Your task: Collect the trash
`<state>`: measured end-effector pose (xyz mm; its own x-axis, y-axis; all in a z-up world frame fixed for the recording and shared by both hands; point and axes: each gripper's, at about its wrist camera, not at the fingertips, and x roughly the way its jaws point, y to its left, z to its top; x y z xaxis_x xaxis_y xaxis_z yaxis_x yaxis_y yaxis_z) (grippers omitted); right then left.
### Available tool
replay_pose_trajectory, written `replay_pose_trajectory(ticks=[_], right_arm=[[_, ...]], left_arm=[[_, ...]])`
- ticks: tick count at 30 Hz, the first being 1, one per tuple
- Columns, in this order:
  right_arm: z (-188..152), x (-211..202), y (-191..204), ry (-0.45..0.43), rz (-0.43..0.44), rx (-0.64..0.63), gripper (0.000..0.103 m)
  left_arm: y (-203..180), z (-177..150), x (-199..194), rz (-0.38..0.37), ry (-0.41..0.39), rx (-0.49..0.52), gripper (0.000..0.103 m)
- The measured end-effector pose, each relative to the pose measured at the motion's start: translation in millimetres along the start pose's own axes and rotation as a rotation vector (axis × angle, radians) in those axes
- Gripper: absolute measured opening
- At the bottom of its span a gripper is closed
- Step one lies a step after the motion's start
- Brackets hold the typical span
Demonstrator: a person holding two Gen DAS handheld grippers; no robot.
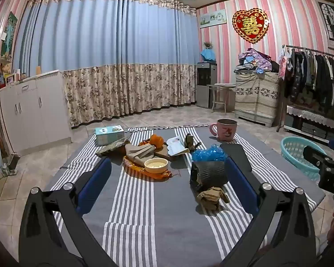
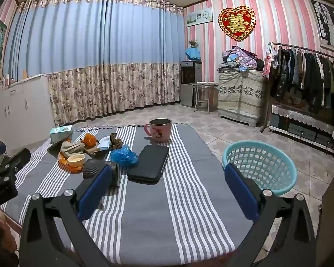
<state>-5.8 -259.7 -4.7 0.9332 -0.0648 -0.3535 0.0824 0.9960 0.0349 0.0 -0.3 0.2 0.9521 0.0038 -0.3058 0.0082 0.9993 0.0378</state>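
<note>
Left wrist view: left gripper hangs wide open over the striped surface, nothing in it. Between its fingers, far side, sits the trash pile: orange wrapper w/ a cream bowl on top, brown paper, orange peel, white packet, blue plastic. Nearer, a crumpled tan scrap lies touching a dark ribbed object, just inside the right finger. Basket is off the surface's right edge, on the floor. Right gripper's body shows at the far right edge.

Risks here, imo: scrap is light and flat on cloth, so closing on it could pinch the cloth too and drag everything. It touches the dark object, so a sloppy grab may take or tip that. Bowl sits on the wrapper; pulling the wrapper would upset the bowl.

Right wrist view: right gripper also wide open, empty, over bare cloth. A black case lies ahead, beside the blue plastic, pink mug behind it, tissue box far left. Basket sits just past the right finger, below surface level.

Risks: case, mug and box prob aren't trash; a wide-open gripper sweeping in could knock the mug or grab the case by mistake. Blue plastic is springy and may slip out mid-carry. Basket is low and beside the edge, so a drop released early lands on the floor. Both grippers close together could bump.
</note>
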Motion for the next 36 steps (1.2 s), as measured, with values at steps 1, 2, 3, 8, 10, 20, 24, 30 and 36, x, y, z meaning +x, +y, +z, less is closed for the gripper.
replay_pose_trajectory(ticks=[1, 2, 3, 8, 10, 20, 24, 30, 36], right_arm=[[0.0, 0.0, -0.2, 0.003, 0.000, 0.001, 0.099], [0.1, 0.0, -0.1, 0.005, 0.000, 0.000, 0.099], [0.3, 0.0, -0.1, 0.005, 0.001, 0.000, 0.099], [0.8, -0.1, 1.2, 0.005, 0.005, 0.000, 0.099], [0.7, -1.0, -0.7, 0.003, -0.002, 0.002, 0.099], [1.5, -3.3, -3.1, 0.001, -0.007, 0.007, 0.099], [0.9, -3.3, -3.3, -0.002, -0.010, 0.009, 0.099], [0.3, -2.7, -2.9, -0.003, -0.009, 0.006, 0.099], [1.0, -3.1, -3.1, 0.002, -0.007, 0.010, 0.099]], left_arm=[[-0.3, 0.2, -0.1, 0.004, -0.001, 0.002, 0.098], [1.1, 0.0, -0.4, -0.001, -0.003, -0.012, 0.098], [1.6, 0.0, -0.7, -0.001, -0.002, -0.013, 0.098], [5.0, -7.1, 7.2, 0.012, 0.014, -0.004, 0.098], [4.8, -8.0, 10.9, 0.014, 0.014, -0.004, 0.098], [4.3, 0.4, 5.6, 0.027, 0.002, 0.010, 0.098], [2.8, 0.9, 0.7, 0.029, -0.007, 0.013, 0.098], [2.0, 1.0, 0.4, 0.030, -0.007, 0.013, 0.098], [2.7, -0.7, -0.3, 0.035, -0.007, 0.019, 0.098]])
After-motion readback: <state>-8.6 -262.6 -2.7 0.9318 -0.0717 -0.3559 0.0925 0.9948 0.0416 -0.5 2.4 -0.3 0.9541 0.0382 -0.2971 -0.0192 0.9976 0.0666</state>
